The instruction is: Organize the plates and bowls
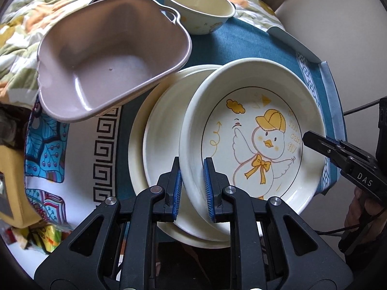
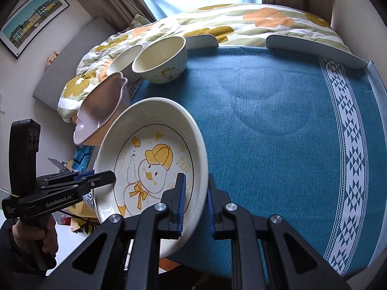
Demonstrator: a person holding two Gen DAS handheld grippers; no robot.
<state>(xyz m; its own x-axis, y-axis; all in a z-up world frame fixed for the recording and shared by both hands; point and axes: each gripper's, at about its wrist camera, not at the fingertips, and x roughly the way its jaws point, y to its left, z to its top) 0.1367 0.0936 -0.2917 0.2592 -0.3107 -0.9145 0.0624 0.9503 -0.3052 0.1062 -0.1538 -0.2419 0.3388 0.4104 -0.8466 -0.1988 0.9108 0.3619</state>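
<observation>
Both grippers, left gripper point(image 1: 192, 181) and right gripper point(image 2: 196, 205), clamp opposite rims of the duck plate point(image 1: 254, 130), tilted over the plain plate point(image 1: 159, 145); next, level and lower it to nest.

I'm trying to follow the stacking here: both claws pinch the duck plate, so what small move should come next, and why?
Probably lower the white ceramic plate with the yellow duck drawing straight down. The left claw and right claw each clamp its rim, and it hangs tilted above the plain white plates stacked on the blue tablecloth. Levelling it first should help it nest.
</observation>
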